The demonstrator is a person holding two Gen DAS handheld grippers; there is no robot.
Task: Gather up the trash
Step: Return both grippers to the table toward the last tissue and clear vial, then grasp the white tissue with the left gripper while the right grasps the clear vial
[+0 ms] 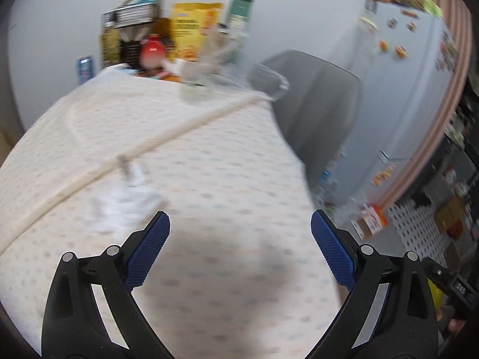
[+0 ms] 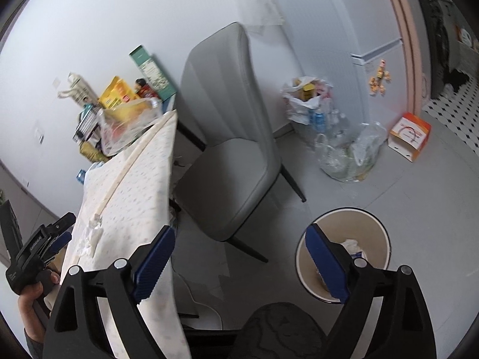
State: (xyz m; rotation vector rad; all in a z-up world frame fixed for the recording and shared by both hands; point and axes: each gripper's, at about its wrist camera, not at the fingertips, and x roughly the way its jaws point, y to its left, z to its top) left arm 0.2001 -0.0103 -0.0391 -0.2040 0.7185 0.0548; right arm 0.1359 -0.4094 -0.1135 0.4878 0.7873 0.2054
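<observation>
Crumpled white tissue trash lies on the patterned tablecloth, just ahead and left of my open, empty left gripper. The same tissue shows in the right wrist view near the table's near edge, with the left gripper beside it. My right gripper is open and empty, held over the floor beside the table. A round beige trash bin stands on the floor under its right finger, with white paper inside.
A grey chair stands by the table. Boxes, a clear container and a glass crowd the table's far end. Bags of bottles and an orange box sit by the fridge.
</observation>
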